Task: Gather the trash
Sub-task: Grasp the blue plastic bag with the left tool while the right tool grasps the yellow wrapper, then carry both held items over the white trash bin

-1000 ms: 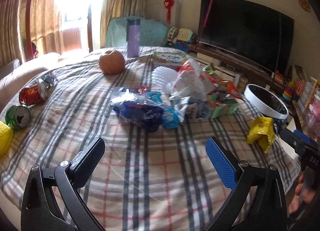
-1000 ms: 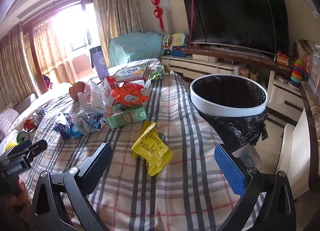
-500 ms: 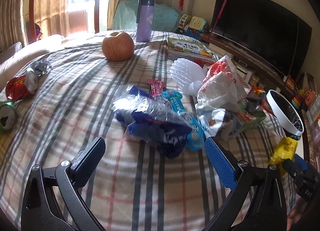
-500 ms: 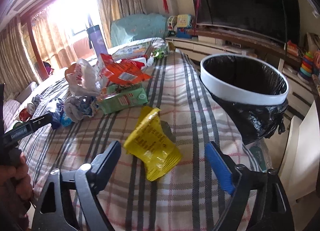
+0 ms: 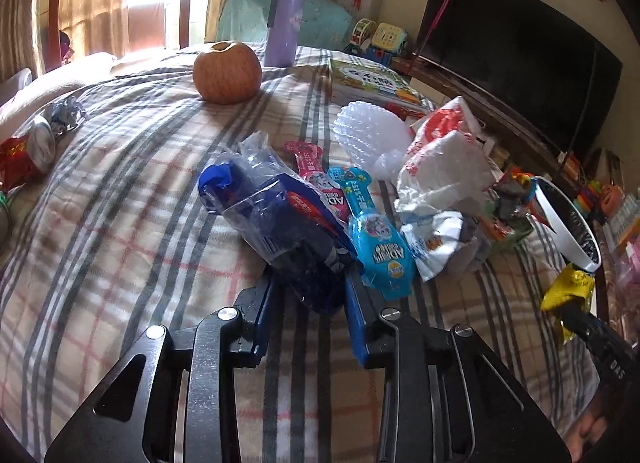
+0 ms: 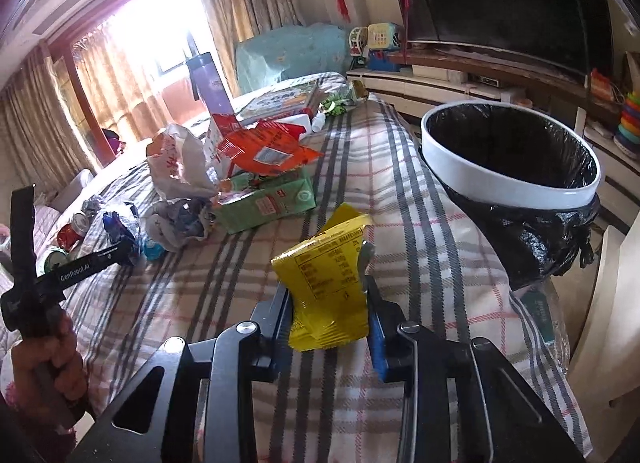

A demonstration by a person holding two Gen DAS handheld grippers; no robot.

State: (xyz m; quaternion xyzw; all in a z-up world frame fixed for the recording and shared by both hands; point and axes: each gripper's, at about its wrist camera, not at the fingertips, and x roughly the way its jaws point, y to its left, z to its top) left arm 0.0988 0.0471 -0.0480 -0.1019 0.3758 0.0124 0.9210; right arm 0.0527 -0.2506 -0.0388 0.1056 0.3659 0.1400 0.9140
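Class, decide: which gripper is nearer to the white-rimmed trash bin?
Right. The right gripper, shut on the yellow packet, sits just beside the bin; the left gripper grips a blue wrapper across the trash pile.

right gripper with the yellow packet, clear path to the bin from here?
Probably yes. The right gripper is shut on the yellow packet, and only bare plaid cloth lies between it and the open bin.

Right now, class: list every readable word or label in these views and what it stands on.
"GenRobot.AI": side of the left gripper.
"AD": blue snack pack and pink snack pack.
"DAS": right gripper body; rest cut off.
Yellow wrapper: nutrition table, too small.
Green carton, book: blurred.
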